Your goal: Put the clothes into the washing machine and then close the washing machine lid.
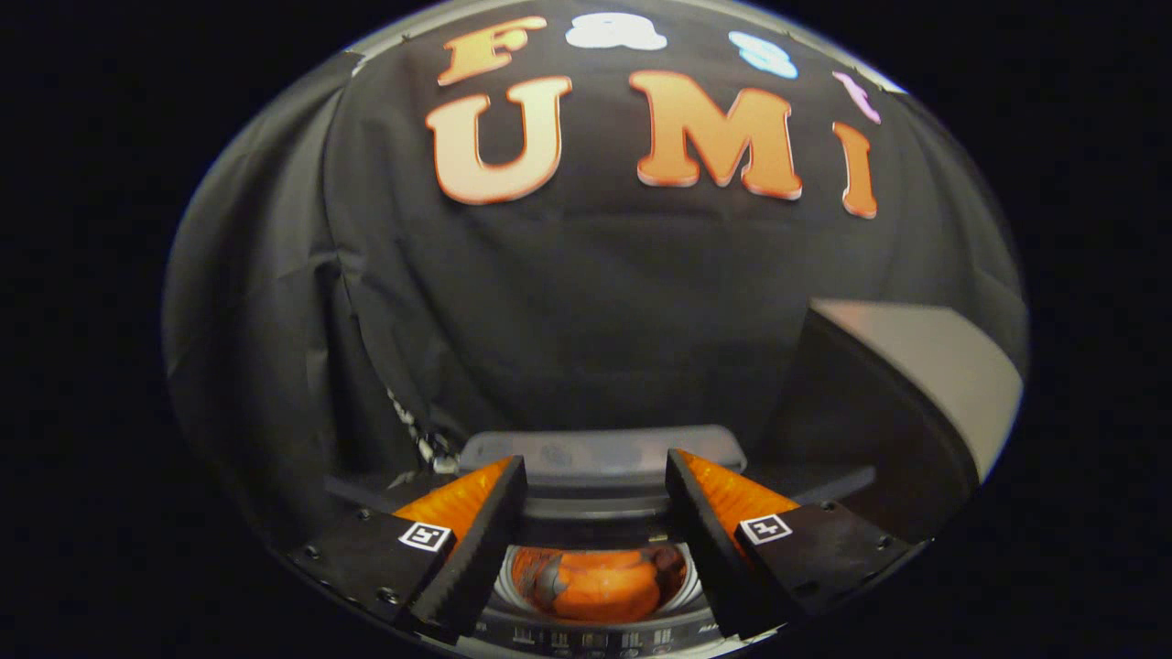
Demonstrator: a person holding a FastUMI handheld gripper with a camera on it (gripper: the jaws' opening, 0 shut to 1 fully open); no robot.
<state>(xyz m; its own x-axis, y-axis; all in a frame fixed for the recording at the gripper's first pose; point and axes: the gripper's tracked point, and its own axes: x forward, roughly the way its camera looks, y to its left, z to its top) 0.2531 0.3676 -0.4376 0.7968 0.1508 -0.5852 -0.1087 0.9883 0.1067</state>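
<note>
Gripper [595,499] spread wide, held nothing; hovered above washing machine [600,453], orange clothes [595,584] in drum below, lid [916,384] raised.

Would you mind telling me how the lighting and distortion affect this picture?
Gripper view: fisheye bends the raised washing machine lid and wall into curves; lighting is dim, the cloth wall nearly black; the orange clothes in the drum, seen between the open gripper fingers, look soft and slightly blurred.

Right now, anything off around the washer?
Nothing stands out. The orange garment lies down in the washing machine drum, below and between the open, empty jaws of the gripper. The lid stands raised to the right, not yet closed.
</note>
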